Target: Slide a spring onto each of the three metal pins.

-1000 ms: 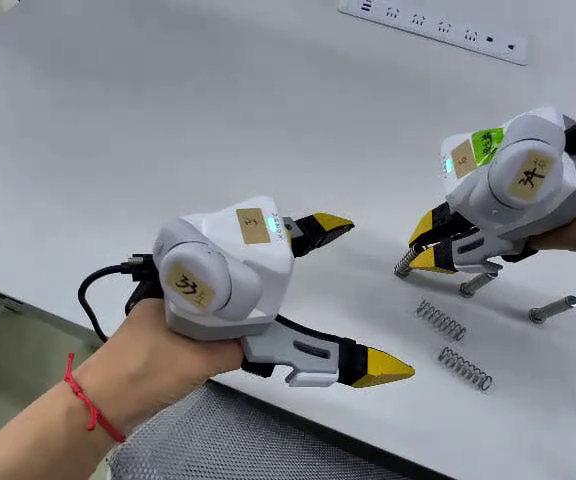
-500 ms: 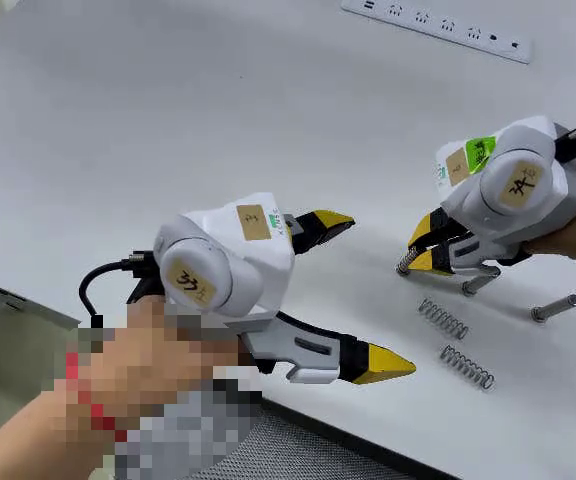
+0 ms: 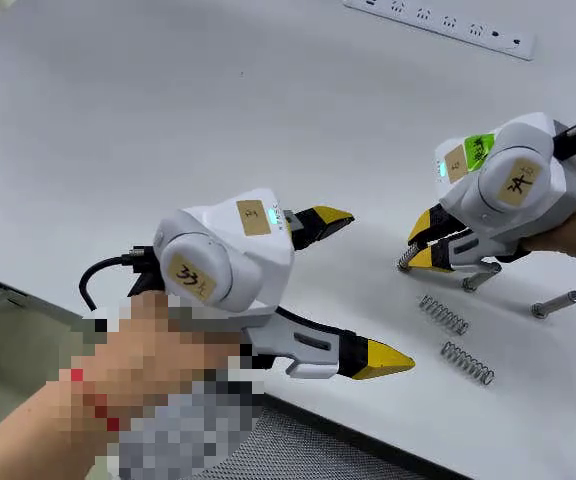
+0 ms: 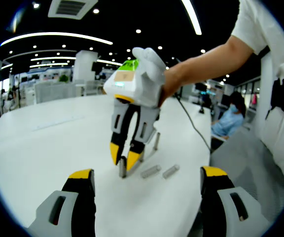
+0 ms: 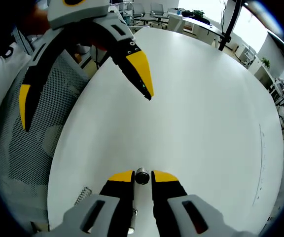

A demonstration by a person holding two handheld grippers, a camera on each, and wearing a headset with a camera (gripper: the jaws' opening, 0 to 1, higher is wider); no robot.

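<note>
Steel pin pinched end-down on white bench between nearly closed jaws of right gripper. Left gripper spread wide, empty, near bench edge. Spring, second spring and spare pin lying loose nearby.

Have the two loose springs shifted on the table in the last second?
No. The near spring and the far spring keep the same spacing from the lying pin; the slight upward drift in the head view is camera motion.
</note>
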